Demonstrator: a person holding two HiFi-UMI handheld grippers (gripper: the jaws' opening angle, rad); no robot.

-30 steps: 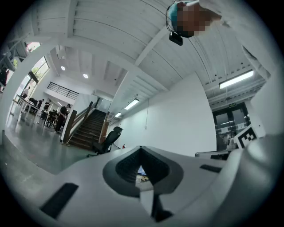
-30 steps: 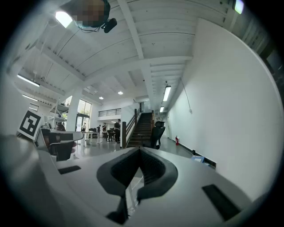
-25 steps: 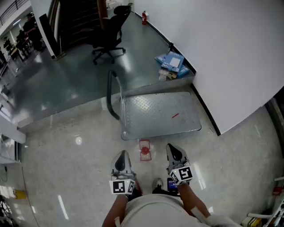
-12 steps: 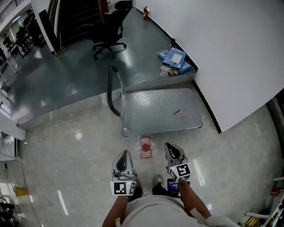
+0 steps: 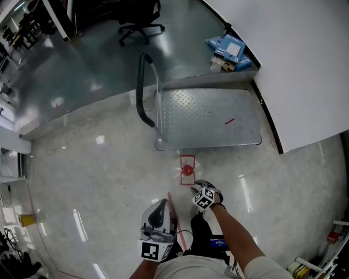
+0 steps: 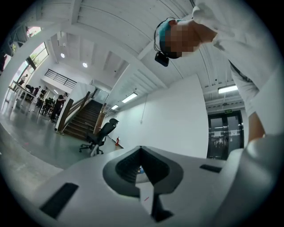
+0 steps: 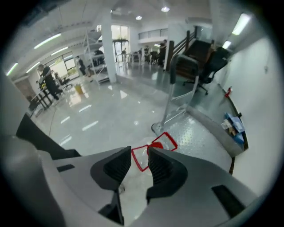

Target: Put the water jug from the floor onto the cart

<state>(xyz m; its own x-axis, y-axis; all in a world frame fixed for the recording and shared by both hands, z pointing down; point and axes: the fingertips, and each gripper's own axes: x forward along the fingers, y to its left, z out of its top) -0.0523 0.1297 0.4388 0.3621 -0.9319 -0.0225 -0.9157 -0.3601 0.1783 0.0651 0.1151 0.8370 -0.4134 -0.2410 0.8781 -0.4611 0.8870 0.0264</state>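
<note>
The water jug point(image 5: 187, 169) is a clear bottle with a red cap and a red frame. It stands on the floor just in front of the flat metal cart point(image 5: 210, 117). My right gripper point(image 5: 194, 185) points steeply down, close to the jug's near side. Its jaws are opening, and nothing is between them. In the right gripper view the jug point(image 7: 155, 148) shows through and beyond the gap of the right gripper point(image 7: 140, 153). My left gripper point(image 5: 161, 202) stays high and level near my body. In its own view the left gripper point(image 6: 142, 150) has its jaws shut and empty.
The cart's black push handle point(image 5: 144, 90) rises at its left end. A white wall point(image 5: 305, 65) runs along the right, with blue boxes point(image 5: 229, 52) at its foot. An office chair point(image 5: 139, 16) stands far back. A thin red line point(image 5: 174, 218) lies by my feet.
My right gripper has dropped from beside the left one down toward the jug, tipped downward, and its jaws have parted. The left gripper has barely moved.
</note>
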